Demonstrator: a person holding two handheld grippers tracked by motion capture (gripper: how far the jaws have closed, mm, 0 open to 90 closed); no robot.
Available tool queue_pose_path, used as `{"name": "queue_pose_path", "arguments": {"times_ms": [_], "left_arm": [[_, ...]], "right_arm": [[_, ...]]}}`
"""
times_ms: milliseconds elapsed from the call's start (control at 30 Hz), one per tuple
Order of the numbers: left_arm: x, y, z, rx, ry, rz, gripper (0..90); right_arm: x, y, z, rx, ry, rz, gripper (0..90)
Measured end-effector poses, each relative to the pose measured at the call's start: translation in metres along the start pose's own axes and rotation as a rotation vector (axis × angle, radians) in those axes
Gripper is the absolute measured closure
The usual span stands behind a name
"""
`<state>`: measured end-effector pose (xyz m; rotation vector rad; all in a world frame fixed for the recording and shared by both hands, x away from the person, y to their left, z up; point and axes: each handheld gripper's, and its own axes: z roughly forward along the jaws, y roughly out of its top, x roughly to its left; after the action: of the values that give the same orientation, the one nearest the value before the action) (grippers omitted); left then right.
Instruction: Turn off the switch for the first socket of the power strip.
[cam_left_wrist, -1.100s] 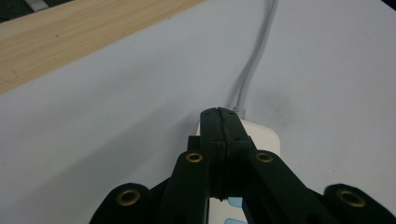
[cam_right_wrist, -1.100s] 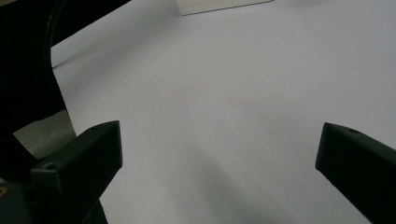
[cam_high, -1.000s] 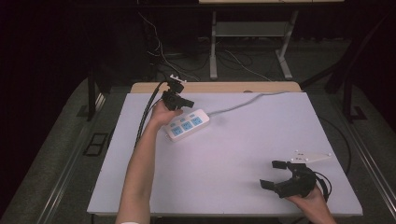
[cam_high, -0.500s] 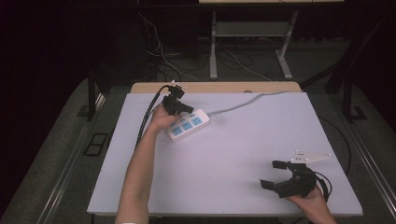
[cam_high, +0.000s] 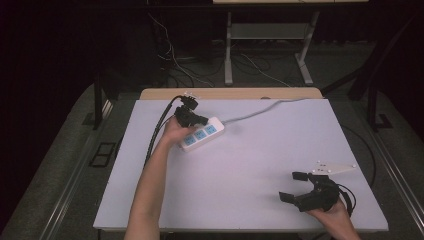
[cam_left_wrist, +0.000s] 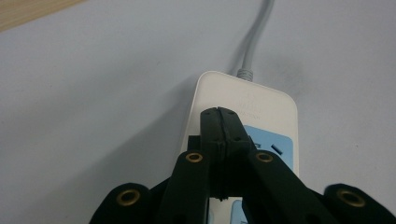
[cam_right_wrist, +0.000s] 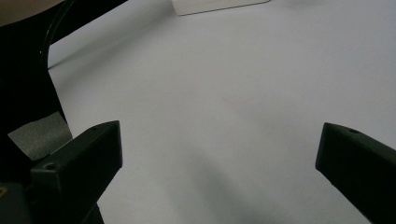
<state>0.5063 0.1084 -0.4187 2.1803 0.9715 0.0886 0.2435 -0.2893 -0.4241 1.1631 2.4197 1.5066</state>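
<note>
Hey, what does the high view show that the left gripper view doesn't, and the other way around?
The high view takes in the whole white table, both forearms, the right gripper with its jaws open near the table's near right corner, and the floor and desk legs beyond.

The left gripper view shows up close that the left gripper has its jaws pressed together, empty, over the power strip, and the strain relief where the grey cord enters.

Both show the power strip, its blue sockets, the cord and the left gripper.

Your white power strip (cam_high: 202, 134), with blue sockets facing up, is lying flat and slanted at the table's far left, grey cord trailing away
</note>
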Motion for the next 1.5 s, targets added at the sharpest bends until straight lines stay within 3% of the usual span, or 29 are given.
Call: {"name": "queue_pose_path", "arguments": {"times_ms": [300,467,633,767,1067,1333,1400,1433,1500], "left_arm": [[-0.0067,0.0021,0.0007,0.024,0.031,0.033,89.9],[-0.0001,-0.0001,0.0011,0.011,-0.01,-0.028,90.0],[-0.0025,0.0034,0.0024,0.032,0.013,-0.009,90.0],[-0.0015,0.0031,0.0027,0.025,0.004,-0.031,90.0],[-0.0077,0.0058,0.0028,0.042,0.045,-0.011,89.9],[-0.0072,0.0061,0.0023,0.044,0.046,-0.037,89.9],[-0.008,0.0073,-0.0008,0.02,0.05,-0.047,89.8],[-0.0091,0.0071,-0.0012,0.035,0.067,-0.028,89.8],[-0.0095,0.0065,-0.0034,0.036,0.057,-0.022,89.7]], "right_arm": [[0.0012,-0.0001,0.0004,0.002,0.003,-0.005,0.3],[0.0027,-0.0003,0.0011,0.005,0.006,-0.006,0.3],[0.0011,-0.0004,0.0006,0.004,0.006,-0.007,0.3],[0.0014,-0.0003,0.0002,0.001,0.004,-0.007,0.3],[0.0005,-0.0002,-0.0006,0.001,0.003,-0.006,0.3],[0.0007,0.0001,-0.0009,-0.002,0.002,-0.005,0.3],[0.0,0.0,-0.0015,-0.006,0.001,-0.002,0.3],[0.0,0.0,-0.0015,-0.006,0.001,-0.002,0.3],[-0.0004,0.0001,-0.0018,-0.007,0.001,-0.003,0.3]]}}
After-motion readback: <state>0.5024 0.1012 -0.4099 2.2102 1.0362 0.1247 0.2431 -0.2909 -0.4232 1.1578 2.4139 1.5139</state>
